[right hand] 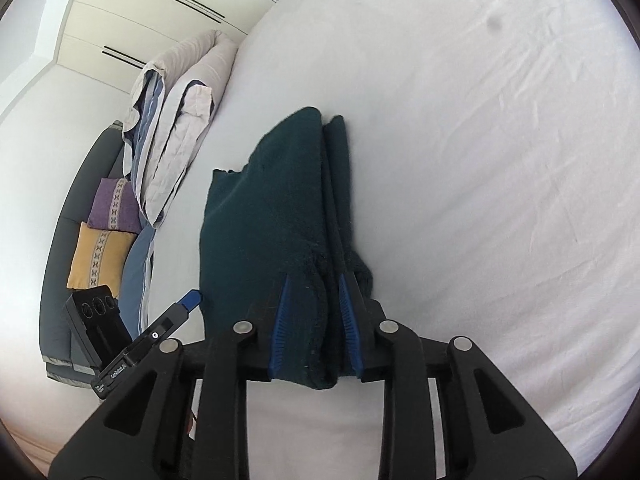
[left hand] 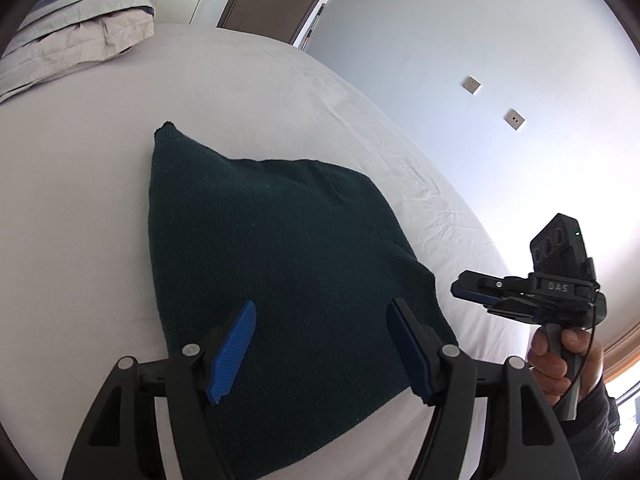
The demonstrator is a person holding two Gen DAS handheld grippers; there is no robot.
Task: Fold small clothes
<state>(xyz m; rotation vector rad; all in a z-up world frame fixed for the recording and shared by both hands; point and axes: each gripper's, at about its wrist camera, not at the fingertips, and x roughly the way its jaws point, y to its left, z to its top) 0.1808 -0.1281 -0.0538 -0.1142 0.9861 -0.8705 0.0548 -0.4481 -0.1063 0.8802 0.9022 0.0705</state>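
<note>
Left wrist view: looks forward and down along the left gripper (left hand: 320, 346), close over a dark green garment (left hand: 280, 280) on a white bed (left hand: 80, 200), facing a wall and door; the right gripper (left hand: 476, 292) shows at right. Right wrist view: looks down along the right gripper (right hand: 314, 320), nearer the garment (right hand: 264, 216), facing a wardrobe (right hand: 160, 4). Shared: garment, bed, folded duvet (left hand: 76, 24)

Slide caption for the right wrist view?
Right gripper straddling the folded dark green garment on a white bed.
</note>
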